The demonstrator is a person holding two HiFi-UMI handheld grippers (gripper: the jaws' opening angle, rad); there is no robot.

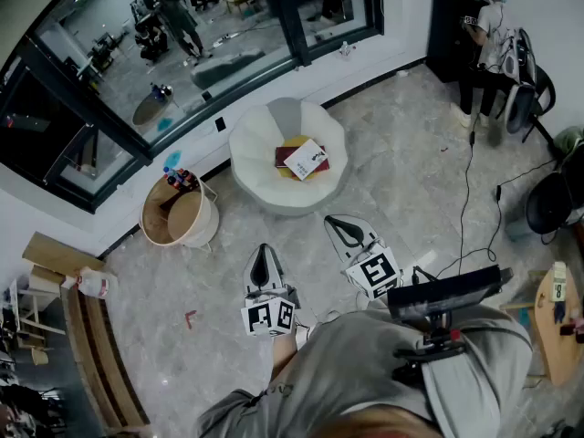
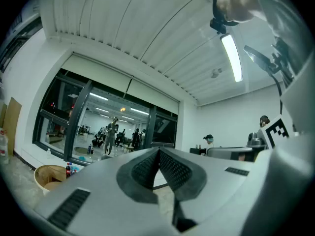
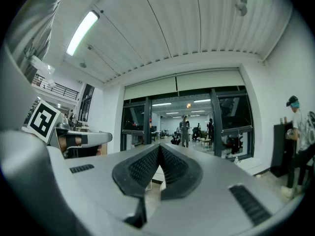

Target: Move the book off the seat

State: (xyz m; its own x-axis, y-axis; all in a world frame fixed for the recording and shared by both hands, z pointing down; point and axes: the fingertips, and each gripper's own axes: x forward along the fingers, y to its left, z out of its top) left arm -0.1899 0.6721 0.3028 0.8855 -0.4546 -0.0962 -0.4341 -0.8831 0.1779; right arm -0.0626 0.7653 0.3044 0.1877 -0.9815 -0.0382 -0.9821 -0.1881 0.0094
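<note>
Closest to you are your own grey trouser legs [image 1: 365,372], low in the head view. Just ahead of them you hold both tools out over the pale marbled floor [image 1: 411,181]. Your left hand-held gripper [image 1: 265,250] has its jaws pressed together with nothing between them; its own view shows the ribbed pads [image 2: 147,168] meeting along one line. Your right hand-held gripper [image 1: 334,220] is the same, jaws pressed together and empty. It sits slightly further forward than the left, and both point towards the seat.

A small red object [image 1: 190,318] lies on the floor to your left. Beyond it stands a round wooden tub [image 1: 178,217] with a few drink bottles [image 1: 180,179] at its far edge.

The white, scalloped round seat [image 1: 251,149] is ahead of both tools and well apart from them, close to the wall. The book [image 1: 307,159] lies in its middle, white cover up and turned at an angle, on top of a dark red item and something yellow.

A black cable [image 1: 467,199] trails across the floor on your right. Further back on that side, a person [image 1: 488,35] stands at a dark cabinet [image 1: 447,26]. Behind the seat runs a dark-framed glass wall [image 1: 210,35].
</note>
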